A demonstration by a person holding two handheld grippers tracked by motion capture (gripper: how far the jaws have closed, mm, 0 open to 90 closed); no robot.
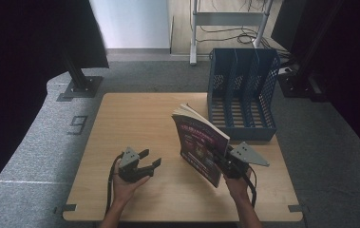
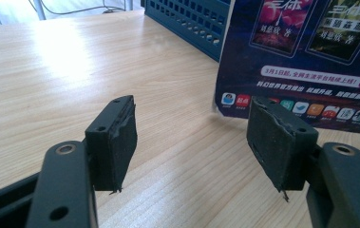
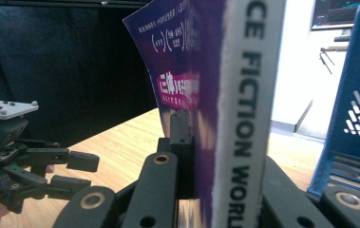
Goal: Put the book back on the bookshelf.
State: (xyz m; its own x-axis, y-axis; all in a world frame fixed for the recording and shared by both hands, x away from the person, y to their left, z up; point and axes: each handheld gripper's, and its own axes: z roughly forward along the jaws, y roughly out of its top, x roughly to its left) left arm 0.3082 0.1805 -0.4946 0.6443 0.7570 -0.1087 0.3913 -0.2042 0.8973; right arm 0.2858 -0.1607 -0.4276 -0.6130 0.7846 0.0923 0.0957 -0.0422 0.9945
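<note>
The right gripper is clamping a thick paperback book at its spine, jaws pressing flat on either cover, and is holding it upright on its lower edge on the wooden table, toward the right half and just in front of the blue file rack. In the right gripper view the book is showing a white spine with large dark lettering and a glossy purple cover that is bowing slightly away from the jaw. The book's page block is fanning a little at the top, a pale, soft edge against the slick cover. The rack is standing at the table's far right corner, its perforated plastic walls and slanted dividers leaving three narrow slots open toward the front; the gap between book and rack is small. The left gripper is resting low near the front left of the table, jaws spread with nothing between them, their black foam pads looking frayed at the edges. Ahead of it the book's back cover is standing near, with bare, pale wood-grain laminate lying open to its left and far side. The table's front edge is lying close behind both hands, and grey carpet is surrounding the table.
</note>
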